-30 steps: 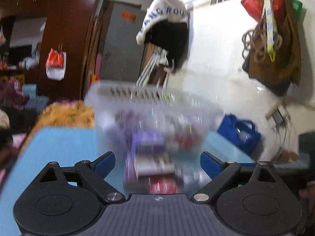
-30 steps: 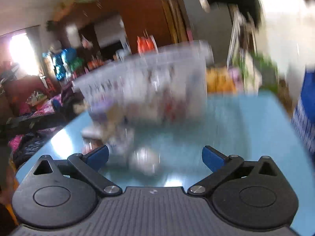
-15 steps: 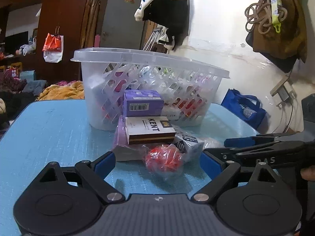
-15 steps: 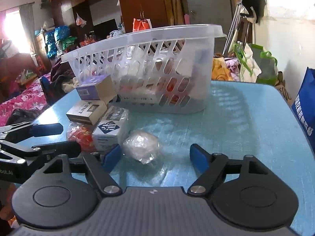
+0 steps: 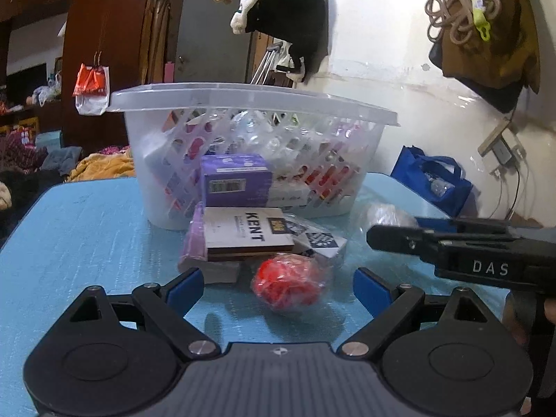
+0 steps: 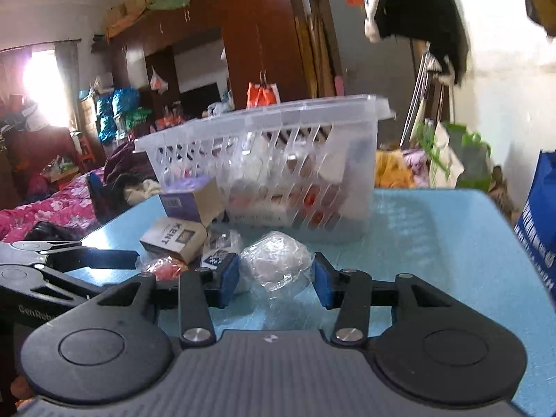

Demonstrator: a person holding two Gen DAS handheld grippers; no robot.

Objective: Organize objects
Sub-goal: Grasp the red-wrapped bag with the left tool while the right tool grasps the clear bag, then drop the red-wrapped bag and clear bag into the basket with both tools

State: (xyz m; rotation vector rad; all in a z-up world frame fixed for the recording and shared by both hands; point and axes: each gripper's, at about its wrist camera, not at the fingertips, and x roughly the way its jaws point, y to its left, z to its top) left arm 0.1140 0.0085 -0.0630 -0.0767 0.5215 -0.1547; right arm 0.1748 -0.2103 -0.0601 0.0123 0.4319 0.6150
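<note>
On the blue table (image 5: 87,226) a white slotted basket (image 5: 243,93) holds several packets. In front of it lie a purple box (image 5: 236,180), a KENT box (image 5: 243,234), a blue-and-white patterned box (image 5: 319,239) and a red plastic-wrapped ball (image 5: 286,286). My left gripper (image 5: 278,286) is open, with the red ball between its fingers and untouched. My right gripper (image 6: 276,279) is closing on a clear-wrapped white bundle (image 6: 276,260), and its blue pads meet the bundle's sides. The right gripper's fingers (image 5: 392,236) reach in from the right in the left wrist view.
A blue bag (image 5: 434,177) stands beyond the table's right edge, below clothes hung on the white wall. Bedding and piled clothes (image 6: 52,205) lie off the left side, before dark wooden wardrobes. Bare tabletop (image 6: 434,243) stretches right of the basket (image 6: 278,111).
The right gripper's jaws have narrowed from wide open until they meet the clear-wrapped bundle. The left gripper has dropped lower and closer to the red ball, still open.
</note>
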